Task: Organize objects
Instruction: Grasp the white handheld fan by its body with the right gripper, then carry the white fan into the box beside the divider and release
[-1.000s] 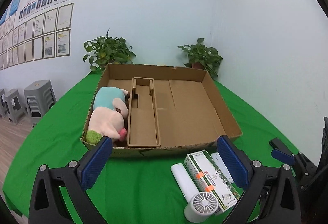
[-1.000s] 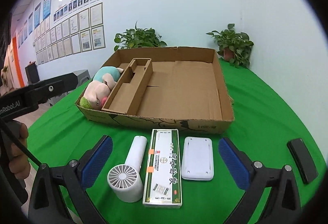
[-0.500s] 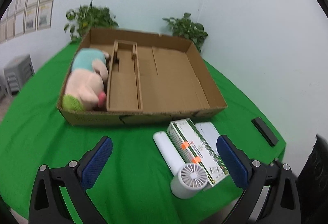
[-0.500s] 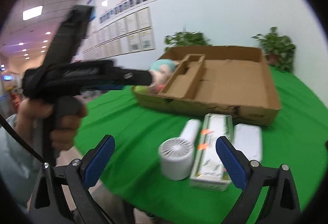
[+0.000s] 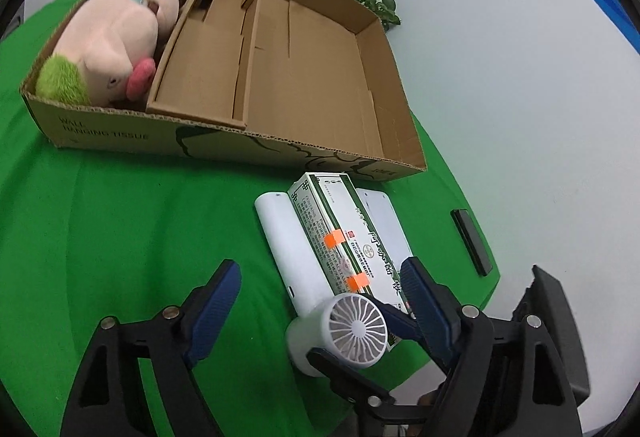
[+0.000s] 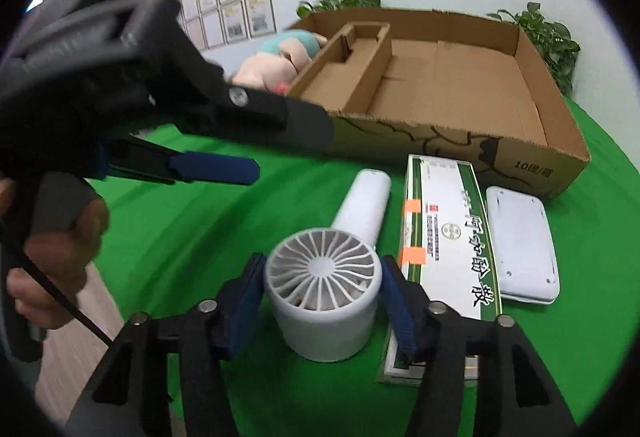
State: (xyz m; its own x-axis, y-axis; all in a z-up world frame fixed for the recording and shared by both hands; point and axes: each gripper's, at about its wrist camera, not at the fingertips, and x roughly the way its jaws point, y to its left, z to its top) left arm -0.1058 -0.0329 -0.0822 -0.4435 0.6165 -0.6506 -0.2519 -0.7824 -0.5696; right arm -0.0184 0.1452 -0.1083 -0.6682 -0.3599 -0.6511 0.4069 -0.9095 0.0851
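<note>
A white handheld fan (image 6: pixel 324 289) lies on the green table, its round head toward me. My right gripper (image 6: pixel 323 303) has its blue pads on both sides of the fan head, closed around it. The fan also shows in the left wrist view (image 5: pixel 320 297). My left gripper (image 5: pixel 320 297) is open and hovers above the fan; it shows at the left of the right wrist view (image 6: pixel 208 167). A green-and-white box (image 6: pixel 444 237) lies beside the fan, with a flat white device (image 6: pixel 520 241) to its right. A cardboard tray (image 5: pixel 248 141) holds a plush toy (image 5: pixel 116 49) in its left compartment.
A black flat bar (image 5: pixel 472 241) lies near the table's right edge. Potted plants (image 6: pixel 548 37) stand behind the tray against the white wall. The table edge runs close below both grippers.
Both grippers dropped toward the table's front. My right gripper moved onto the fan head and narrowed around it. My left gripper came in over the fan from the left.
</note>
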